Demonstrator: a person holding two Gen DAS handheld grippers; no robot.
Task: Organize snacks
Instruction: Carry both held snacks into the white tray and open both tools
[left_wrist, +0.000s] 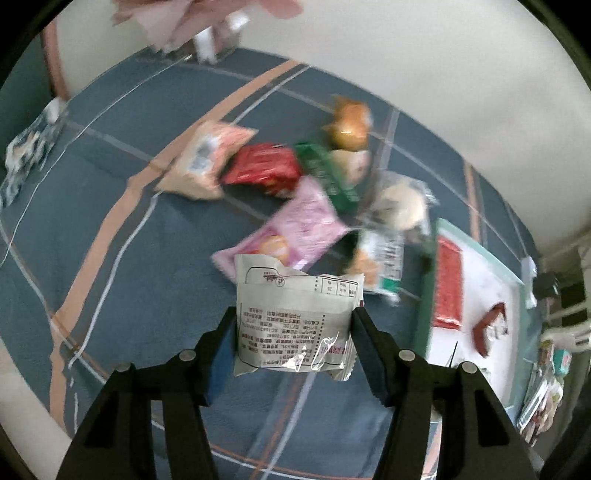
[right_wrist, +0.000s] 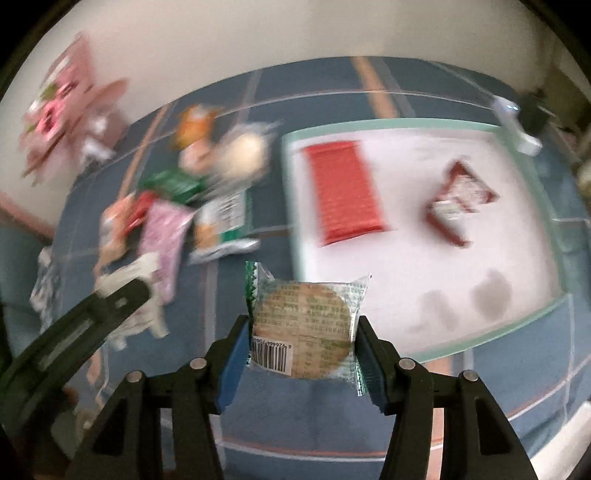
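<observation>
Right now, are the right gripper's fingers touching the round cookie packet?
Touching. The right wrist view shows both fingers of the right gripper pressed against the sides of the cookie packet, holding it clear of the blue cover.

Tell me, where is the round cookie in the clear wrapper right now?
In the right wrist view, the round cookie packet is pinched between the right gripper pads, up above the blue cloth, just left of the white tray near corner.

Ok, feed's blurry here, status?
Left gripper shut on white packet. Right gripper shut on biscuit packet. Tray unobstructed.
</observation>
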